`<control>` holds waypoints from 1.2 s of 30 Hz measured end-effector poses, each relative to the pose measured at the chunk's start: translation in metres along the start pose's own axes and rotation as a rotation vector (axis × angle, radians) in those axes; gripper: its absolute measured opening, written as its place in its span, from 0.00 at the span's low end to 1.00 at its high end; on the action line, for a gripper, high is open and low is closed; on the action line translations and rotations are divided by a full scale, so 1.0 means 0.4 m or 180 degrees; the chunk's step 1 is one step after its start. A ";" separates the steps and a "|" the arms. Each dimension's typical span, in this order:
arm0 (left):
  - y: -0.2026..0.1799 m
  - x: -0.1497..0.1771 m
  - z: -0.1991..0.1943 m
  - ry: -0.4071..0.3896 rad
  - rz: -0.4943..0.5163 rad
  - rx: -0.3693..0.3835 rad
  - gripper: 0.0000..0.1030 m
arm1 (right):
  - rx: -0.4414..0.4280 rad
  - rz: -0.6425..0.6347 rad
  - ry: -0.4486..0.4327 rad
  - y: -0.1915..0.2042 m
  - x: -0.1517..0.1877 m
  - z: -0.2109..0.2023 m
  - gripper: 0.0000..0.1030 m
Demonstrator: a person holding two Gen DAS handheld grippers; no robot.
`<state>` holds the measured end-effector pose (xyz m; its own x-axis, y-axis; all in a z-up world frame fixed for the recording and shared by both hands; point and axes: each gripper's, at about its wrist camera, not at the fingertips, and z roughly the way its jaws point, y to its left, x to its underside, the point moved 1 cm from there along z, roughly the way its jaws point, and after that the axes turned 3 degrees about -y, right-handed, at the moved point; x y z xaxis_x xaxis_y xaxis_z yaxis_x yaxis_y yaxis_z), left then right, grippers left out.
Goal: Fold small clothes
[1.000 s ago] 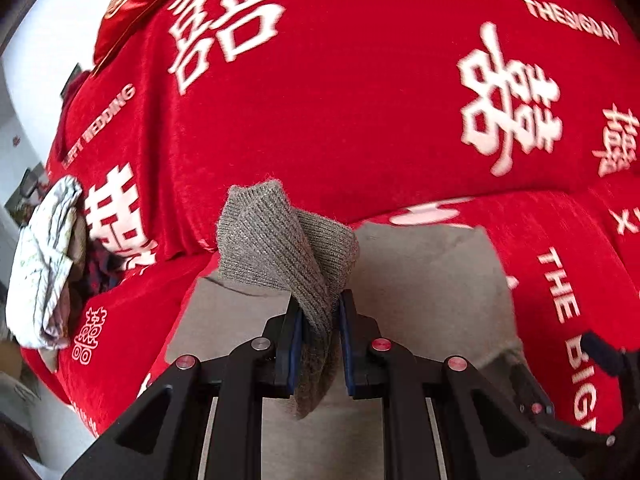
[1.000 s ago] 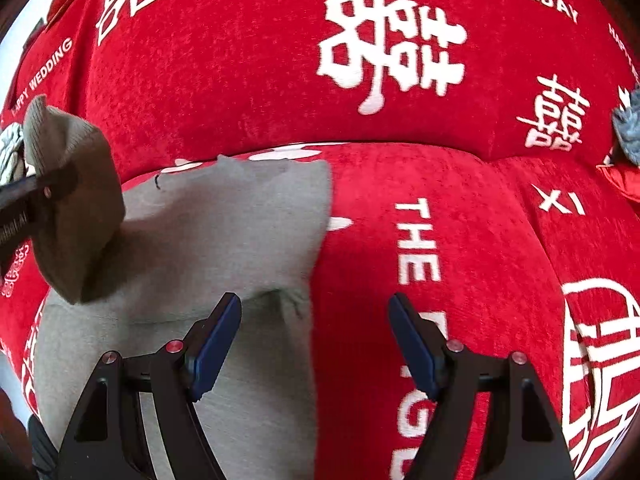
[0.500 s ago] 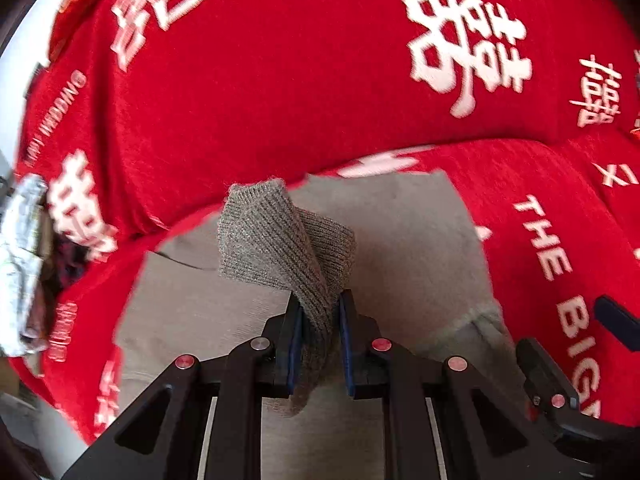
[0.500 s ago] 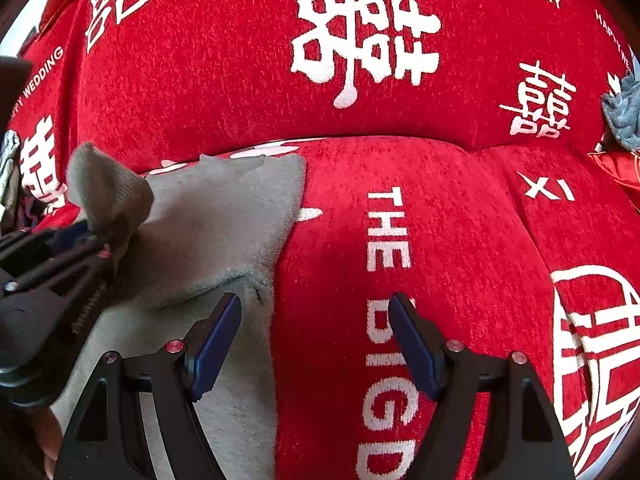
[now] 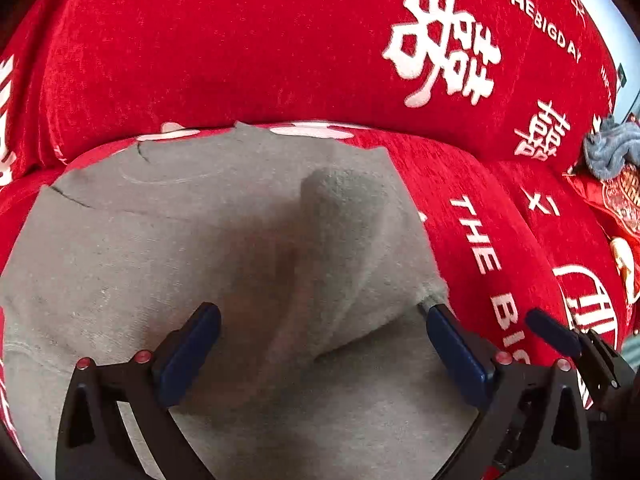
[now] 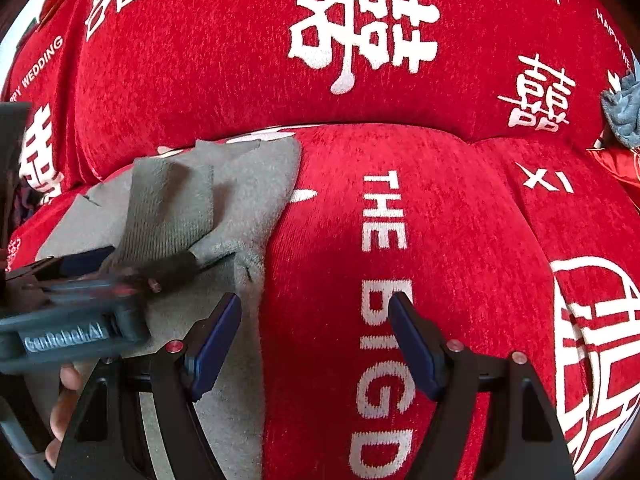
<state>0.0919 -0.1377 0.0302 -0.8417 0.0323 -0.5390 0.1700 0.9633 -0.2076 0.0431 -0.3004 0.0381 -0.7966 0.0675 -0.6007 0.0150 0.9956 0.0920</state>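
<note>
Sweater [image 5: 168, 248], grey, lies spread on the red sofa [image 5: 240, 48] seat, its far edge against the backrest. Its ribbed sleeve [image 5: 340, 216] now rests folded inward across the body, the cuff pointing toward the backrest; from my right camera that sleeve [image 6: 172, 208] sits near the garment's right edge. I judge one sleeve fold as done. The other sleeve and the body folds look undone, as far as I can see, though the near part of the garment runs out of both views.

My left gripper [image 5: 320, 344] hovers just above the laid sleeve with fingers spread wide and nothing between them. My right gripper [image 6: 316, 344] also has its fingers spread and empty, straddling the sweater's right edge, one finger [image 6: 216, 336] over grey fabric, the other over the bare sofa print.

A blue-grey cloth [image 5: 612, 148] lies well apart at the seat's far right.
</note>
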 end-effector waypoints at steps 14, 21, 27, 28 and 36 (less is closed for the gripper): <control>0.165 -0.018 -0.151 -0.0478 -0.0228 0.0421 1.00 | -0.0334 0.0105 -0.0149 0.040 -0.033 -0.038 0.77; 0.314 -0.002 -0.098 -0.0289 -0.0589 -0.0154 1.00 | -0.0725 0.0198 0.0067 0.198 -0.126 0.037 0.77; 0.333 0.047 -0.062 -0.0199 -0.0453 -0.0269 1.00 | -0.0499 0.0243 0.0283 0.238 -0.137 0.089 0.13; 0.326 0.053 -0.061 -0.0214 -0.0417 -0.0284 1.00 | -0.0552 0.0254 0.0137 0.229 -0.130 0.066 0.12; 0.296 0.065 -0.053 -0.0243 -0.0203 -0.0419 1.00 | -0.0787 0.0481 0.0088 0.096 -0.022 0.033 0.16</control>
<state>0.0791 -0.0170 0.0089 -0.8064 -0.0454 -0.5897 0.0448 0.9895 -0.1373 0.0588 -0.2619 0.0363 -0.8128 0.2089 -0.5438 -0.0101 0.9283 0.3717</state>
